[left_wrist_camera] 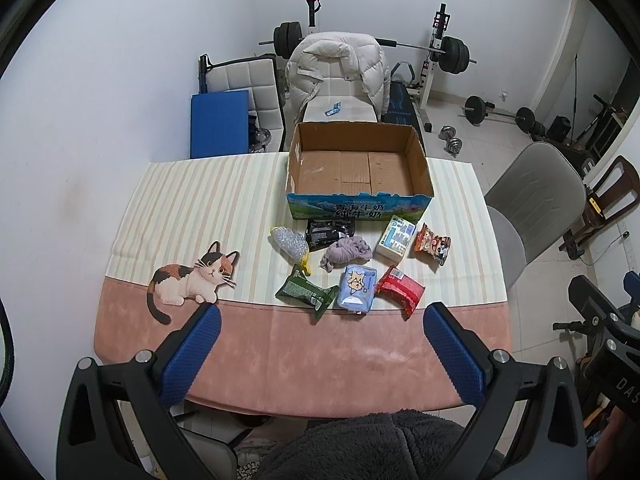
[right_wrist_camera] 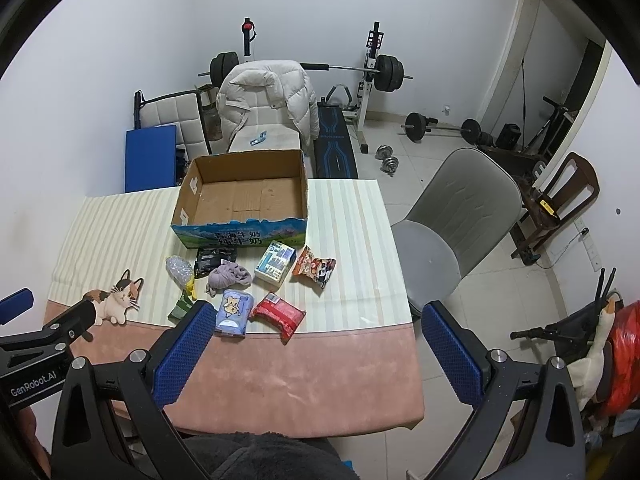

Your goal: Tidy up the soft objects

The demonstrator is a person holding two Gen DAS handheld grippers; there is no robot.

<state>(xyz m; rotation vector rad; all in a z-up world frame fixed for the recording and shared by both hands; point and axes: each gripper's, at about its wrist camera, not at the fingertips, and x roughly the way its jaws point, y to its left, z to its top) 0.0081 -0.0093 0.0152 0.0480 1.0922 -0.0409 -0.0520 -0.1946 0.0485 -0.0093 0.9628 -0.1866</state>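
Note:
An open, empty cardboard box [left_wrist_camera: 421,168] [right_wrist_camera: 188,202] stands at the table's far side. In front of it lie several soft items: a purple cloth [left_wrist_camera: 347,251] [right_wrist_camera: 229,275], a silver bubble pouch [left_wrist_camera: 289,242] [right_wrist_camera: 179,270], a black pack [left_wrist_camera: 327,230] [right_wrist_camera: 213,258], a white-blue tissue pack [left_wrist_camera: 396,237] [right_wrist_camera: 275,261], an orange snack bag [left_wrist_camera: 432,243] [right_wrist_camera: 316,267], a green pack [left_wrist_camera: 306,290] [right_wrist_camera: 181,305], a light-blue pack [left_wrist_camera: 357,287] [right_wrist_camera: 234,312] and a red pack [left_wrist_camera: 400,290] [right_wrist_camera: 280,314]. My left gripper [left_wrist_camera: 322,314] is open and empty above the near table edge; it also shows in the right wrist view [right_wrist_camera: 16,306]. My right gripper [right_wrist_camera: 320,314] is open and empty.
A striped and pink cloth [left_wrist_camera: 320,352] with a cat picture [left_wrist_camera: 192,276] covers the table. A grey chair [left_wrist_camera: 536,208] [right_wrist_camera: 452,216] stands at the right. Behind the box is a chair with a white jacket [left_wrist_camera: 336,68], and weights lie on the floor.

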